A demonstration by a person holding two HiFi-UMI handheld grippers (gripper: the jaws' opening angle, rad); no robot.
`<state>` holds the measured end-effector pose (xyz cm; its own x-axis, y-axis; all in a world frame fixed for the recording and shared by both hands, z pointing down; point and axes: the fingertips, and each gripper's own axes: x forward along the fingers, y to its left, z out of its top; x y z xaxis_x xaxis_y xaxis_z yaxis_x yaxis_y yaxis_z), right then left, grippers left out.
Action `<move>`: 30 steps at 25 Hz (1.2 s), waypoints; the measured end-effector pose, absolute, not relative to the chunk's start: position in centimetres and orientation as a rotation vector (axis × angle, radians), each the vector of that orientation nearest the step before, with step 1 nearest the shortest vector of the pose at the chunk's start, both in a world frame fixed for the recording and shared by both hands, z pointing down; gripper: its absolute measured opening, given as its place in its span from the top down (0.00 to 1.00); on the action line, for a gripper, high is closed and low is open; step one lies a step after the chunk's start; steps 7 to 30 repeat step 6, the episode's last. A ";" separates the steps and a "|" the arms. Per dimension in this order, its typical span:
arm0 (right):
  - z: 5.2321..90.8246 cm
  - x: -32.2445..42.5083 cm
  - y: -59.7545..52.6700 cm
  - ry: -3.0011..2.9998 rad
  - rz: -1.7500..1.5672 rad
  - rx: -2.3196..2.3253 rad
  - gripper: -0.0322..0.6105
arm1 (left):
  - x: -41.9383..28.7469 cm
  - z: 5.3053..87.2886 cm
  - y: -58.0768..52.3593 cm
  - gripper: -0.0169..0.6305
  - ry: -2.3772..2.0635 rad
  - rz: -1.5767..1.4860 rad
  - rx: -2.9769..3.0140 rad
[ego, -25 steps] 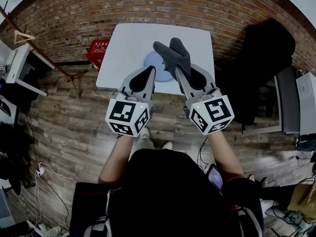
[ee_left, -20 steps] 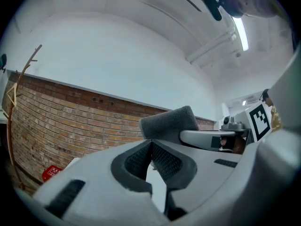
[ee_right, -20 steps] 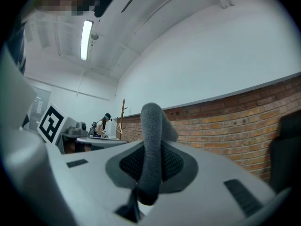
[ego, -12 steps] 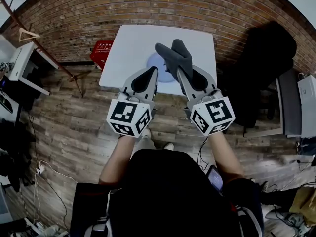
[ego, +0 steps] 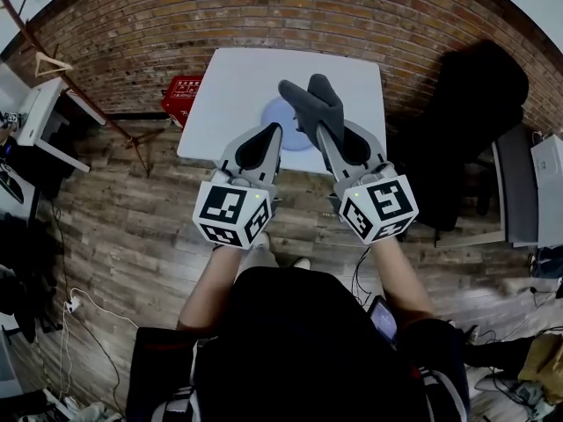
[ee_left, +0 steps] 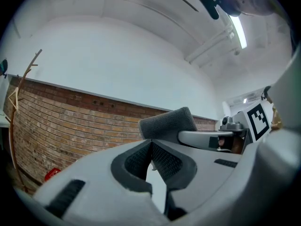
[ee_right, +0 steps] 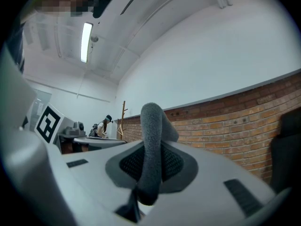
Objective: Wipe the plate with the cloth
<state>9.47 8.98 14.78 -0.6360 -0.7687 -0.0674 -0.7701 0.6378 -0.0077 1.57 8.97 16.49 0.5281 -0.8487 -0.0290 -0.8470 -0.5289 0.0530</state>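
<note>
A pale blue plate [ego: 280,112] lies on the white table [ego: 229,86], partly hidden behind the cloth. My right gripper [ego: 322,128] is shut on a dark grey cloth [ego: 310,100], which sticks up past the jaws over the plate's right side. In the right gripper view the cloth [ee_right: 153,145] stands pinched between the pads, folded over at the top. My left gripper [ego: 272,130] is shut with nothing in it, level, at the table's near edge just left of the plate. The left gripper view shows the cloth [ee_left: 167,123] beyond my closed jaws.
A red crate [ego: 179,90] sits on the floor left of the table, by the brick wall [ego: 264,16]. A black chair [ego: 471,104] stands to the right. A wooden coat rack [ego: 53,69] and a white desk [ego: 31,112] are at the far left.
</note>
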 end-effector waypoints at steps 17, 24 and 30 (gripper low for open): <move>15.1 9.6 8.5 2.785 0.024 -1.310 0.86 | 1.8 16.8 8.4 0.95 -1.505 -0.073 2.713; 15.1 9.6 8.5 2.785 0.024 -1.310 0.86 | 1.8 16.8 8.4 0.95 -1.505 -0.073 2.713; 15.1 9.6 8.5 2.785 0.024 -1.310 0.86 | 1.8 16.8 8.4 0.95 -1.505 -0.073 2.713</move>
